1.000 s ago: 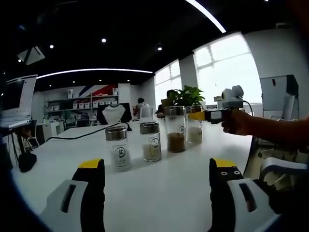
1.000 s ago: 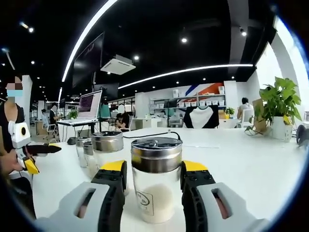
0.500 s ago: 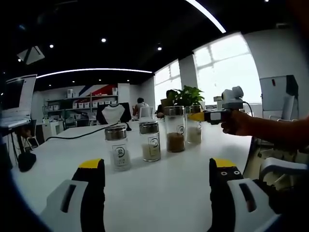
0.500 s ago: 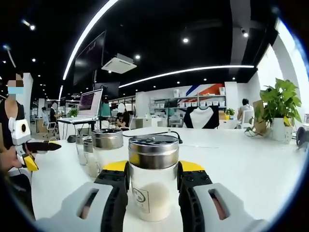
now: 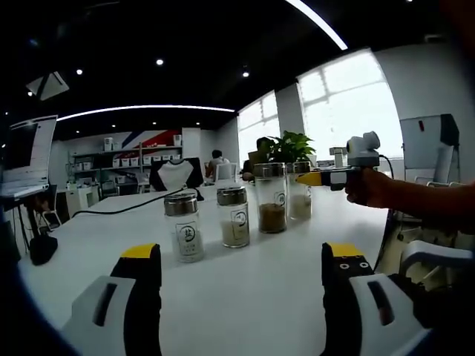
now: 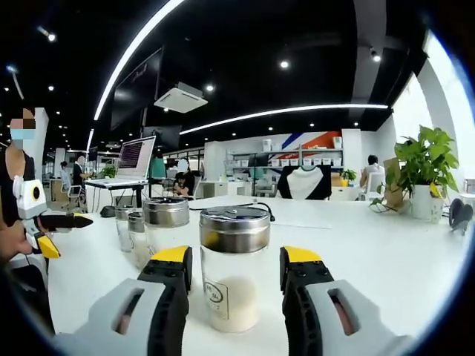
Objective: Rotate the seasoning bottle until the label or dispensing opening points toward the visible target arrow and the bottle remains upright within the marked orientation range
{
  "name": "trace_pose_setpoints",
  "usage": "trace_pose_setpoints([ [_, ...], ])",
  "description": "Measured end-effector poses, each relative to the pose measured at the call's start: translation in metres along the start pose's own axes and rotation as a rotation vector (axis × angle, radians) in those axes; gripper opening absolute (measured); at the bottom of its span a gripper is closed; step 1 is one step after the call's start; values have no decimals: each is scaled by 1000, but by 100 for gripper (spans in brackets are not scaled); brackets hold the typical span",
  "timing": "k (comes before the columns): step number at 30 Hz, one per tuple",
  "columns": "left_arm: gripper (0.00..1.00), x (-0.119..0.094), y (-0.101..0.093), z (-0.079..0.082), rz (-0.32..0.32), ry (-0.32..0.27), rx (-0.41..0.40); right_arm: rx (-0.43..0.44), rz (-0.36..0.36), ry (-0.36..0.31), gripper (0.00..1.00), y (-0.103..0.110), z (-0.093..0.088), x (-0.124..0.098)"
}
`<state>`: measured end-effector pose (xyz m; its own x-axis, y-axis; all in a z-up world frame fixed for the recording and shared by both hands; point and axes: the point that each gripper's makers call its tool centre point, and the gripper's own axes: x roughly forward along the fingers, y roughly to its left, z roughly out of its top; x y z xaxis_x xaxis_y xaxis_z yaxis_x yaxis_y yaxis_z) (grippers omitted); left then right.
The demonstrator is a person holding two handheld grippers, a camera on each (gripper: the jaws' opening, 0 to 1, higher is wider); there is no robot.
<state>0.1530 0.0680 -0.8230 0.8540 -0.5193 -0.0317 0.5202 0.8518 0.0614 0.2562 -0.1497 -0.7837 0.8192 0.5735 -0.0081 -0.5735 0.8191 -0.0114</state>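
A glass seasoning bottle with a steel lid and white powder stands upright on the white table. Its small label faces the lower left. My right gripper is open, one jaw on each side of the bottle with a narrow gap on both sides. In the left gripper view this bottle is the far end of a row, and the right gripper sits beside it in a hand. My left gripper is open and holds nothing, well short of the row.
Three more bottles stand in the row: one with brown spice, two with white contents. A black cable crosses the table behind them. A potted plant, a laptop and seated people lie beyond.
My right gripper's jaws have parted from the seasoning bottle they were shut on. The right gripper has drawn back slightly. The left gripper stays open and still.
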Motion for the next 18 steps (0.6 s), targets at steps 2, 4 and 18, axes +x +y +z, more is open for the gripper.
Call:
trace_pose_setpoints([
  [2,94,0,-1,0,-9,0,-19,7,-15,-4,54,1,0,-6],
  [4,94,0,-2,1,-8,-3,-20,8,-18,-8,55,8,-1,-14],
  [18,96,-5,6,2,-14,4,-24,-38,-13,-20,74,47,-1,-49],
])
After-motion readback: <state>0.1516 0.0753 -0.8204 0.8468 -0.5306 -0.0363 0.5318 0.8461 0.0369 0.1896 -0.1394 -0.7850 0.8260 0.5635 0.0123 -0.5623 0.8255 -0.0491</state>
